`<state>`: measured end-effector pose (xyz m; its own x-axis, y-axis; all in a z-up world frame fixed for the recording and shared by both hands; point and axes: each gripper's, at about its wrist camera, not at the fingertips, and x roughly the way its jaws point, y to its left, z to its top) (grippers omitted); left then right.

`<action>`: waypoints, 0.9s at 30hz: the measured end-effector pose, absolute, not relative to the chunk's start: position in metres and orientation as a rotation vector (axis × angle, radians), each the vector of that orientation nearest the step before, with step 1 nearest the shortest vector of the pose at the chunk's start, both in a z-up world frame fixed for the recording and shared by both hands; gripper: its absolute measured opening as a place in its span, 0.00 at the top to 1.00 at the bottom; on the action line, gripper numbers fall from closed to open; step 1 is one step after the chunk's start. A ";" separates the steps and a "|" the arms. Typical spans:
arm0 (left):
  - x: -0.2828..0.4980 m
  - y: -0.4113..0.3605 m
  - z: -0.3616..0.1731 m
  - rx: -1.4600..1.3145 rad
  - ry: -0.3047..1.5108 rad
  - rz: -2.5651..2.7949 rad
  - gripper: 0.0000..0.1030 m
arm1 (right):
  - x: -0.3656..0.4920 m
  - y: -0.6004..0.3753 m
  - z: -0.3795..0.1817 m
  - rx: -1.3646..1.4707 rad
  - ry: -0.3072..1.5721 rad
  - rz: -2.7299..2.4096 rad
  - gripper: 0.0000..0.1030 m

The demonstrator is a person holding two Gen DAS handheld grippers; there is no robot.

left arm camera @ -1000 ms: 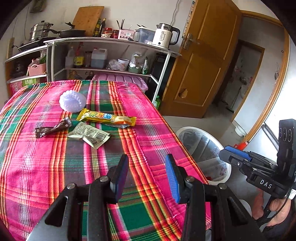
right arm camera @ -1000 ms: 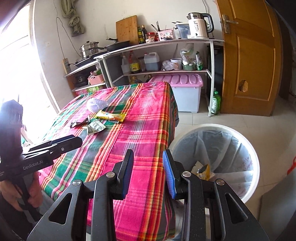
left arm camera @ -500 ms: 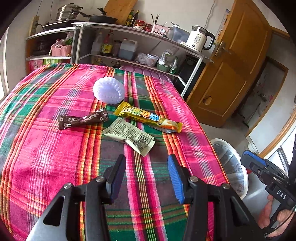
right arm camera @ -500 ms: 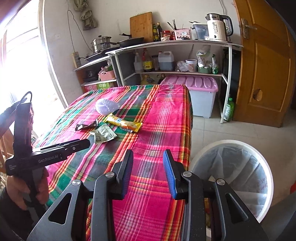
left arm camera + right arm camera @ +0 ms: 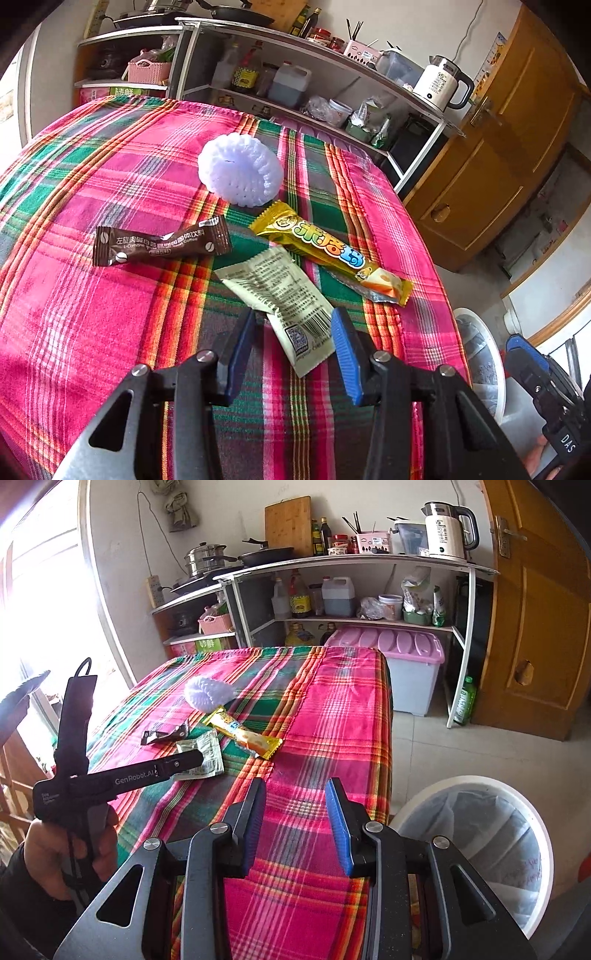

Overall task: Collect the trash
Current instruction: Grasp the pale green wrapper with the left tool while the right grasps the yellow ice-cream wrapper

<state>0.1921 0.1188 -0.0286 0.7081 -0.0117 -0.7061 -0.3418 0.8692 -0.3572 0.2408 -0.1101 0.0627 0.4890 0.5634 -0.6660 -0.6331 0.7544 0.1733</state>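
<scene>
Plaid cloth in pink, green and orange covered the table (image 5: 92,295), and the trash lay gathered near the middle of it, somewhat toward the right edge. A pale green wrapper (image 5: 280,295) with printed text and a barcode lay nearest the person's edge. Beyond it a yellow snack wrapper (image 5: 328,251) stretched at a slant toward the right edge, its torn foil end just beside the pale green one. A brown coffee sachet (image 5: 159,242) lay to the left of those two, and a white foam fruit net (image 5: 240,173) sat behind them, toward the far edge, touching the yellow wrapper's far end.

The left gripper (image 5: 291,332) pointed down at the table with its blue-padded jaws closing; the near end of the pale green wrapper lay between them, and neither pad pressed on it yet. In the right wrist view the same gripper (image 5: 195,758) reached in from the left, held by a hand (image 5: 70,853) in a dark sleeve, its tip over that wrapper (image 5: 203,753).

The right gripper (image 5: 295,812) hung past the table's near right corner, jaws parted with nothing between them but the cloth beneath. A white bin (image 5: 480,849) lined with a clear bag stood on the floor off the table's right side, just beside that gripper.
</scene>
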 end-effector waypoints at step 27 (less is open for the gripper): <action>0.168 0.159 -0.028 -0.514 0.753 0.144 0.89 | 0.293 0.008 0.016 -0.330 0.867 0.867 0.58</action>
<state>0.1682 0.1587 -0.0283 0.7264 -0.0560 -0.6850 -0.3047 0.8672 -0.3940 0.2926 0.0077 0.0162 0.3441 0.5275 -0.7768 -0.7774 0.6240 0.0794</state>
